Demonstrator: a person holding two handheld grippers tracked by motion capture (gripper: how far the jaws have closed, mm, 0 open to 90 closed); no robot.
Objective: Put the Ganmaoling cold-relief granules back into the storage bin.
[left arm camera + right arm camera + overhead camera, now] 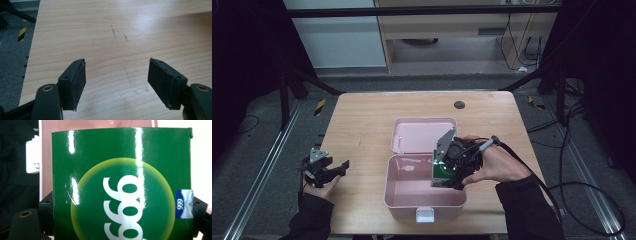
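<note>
A pink box (424,192) stands open at the middle front of the table, its lid (424,135) laid back flat behind it. My right gripper (452,172) is over the box's right side, shut on a green carton (440,173) printed with a yellow circle and "999". In the right gripper view the green carton (121,187) sits between the jaws, with the pink box wall (46,157) and its white latch (32,155) behind. My left gripper (337,167) rests at the table's left edge. It stands open (116,75) over bare wood, holding nothing.
The wooden table (362,130) has a round dark cable hole (459,104) at the back. A black cable (562,192) trails from my right gripper off the table's right side. Metal frame rails (262,175) and grey floor surround the table.
</note>
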